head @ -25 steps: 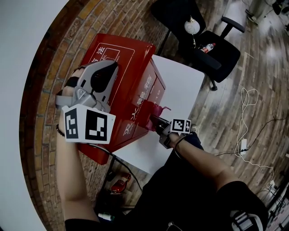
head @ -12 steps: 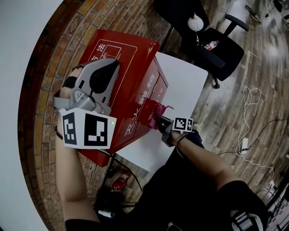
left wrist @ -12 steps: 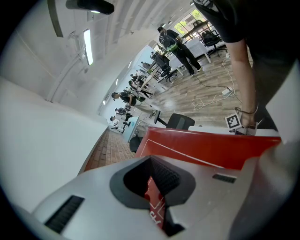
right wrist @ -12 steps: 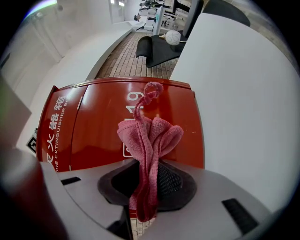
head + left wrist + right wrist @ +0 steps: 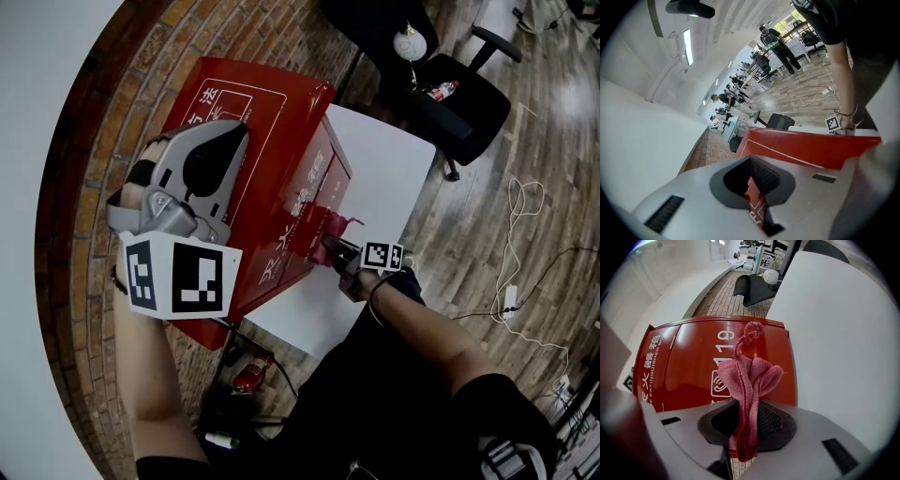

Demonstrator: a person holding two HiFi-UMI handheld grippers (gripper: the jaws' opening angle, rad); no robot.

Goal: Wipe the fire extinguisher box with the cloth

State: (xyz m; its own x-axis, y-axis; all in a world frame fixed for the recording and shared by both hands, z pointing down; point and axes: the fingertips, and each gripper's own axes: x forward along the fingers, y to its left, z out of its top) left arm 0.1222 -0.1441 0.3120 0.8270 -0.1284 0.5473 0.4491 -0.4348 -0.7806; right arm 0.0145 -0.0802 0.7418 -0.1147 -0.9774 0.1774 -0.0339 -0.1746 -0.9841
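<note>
The right gripper (image 5: 746,423) has its jaws clamped on the bunched pink woven cloth (image 5: 751,376), at the front face of the red metal fire extinguisher box (image 5: 272,131), at that box's 5 o'clock. Best to press the cloth flat and use overlapping strokes. The left gripper (image 5: 230,141), jaws closed and empty, is over the lid.

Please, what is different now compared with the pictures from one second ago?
The right tool, shut on the pink cloth, seems to have slid slightly lower along the front of the red fire extinguisher box. Nothing was taken hold of or let go. The left tool stays shut on the box's top, in the same place.
</note>
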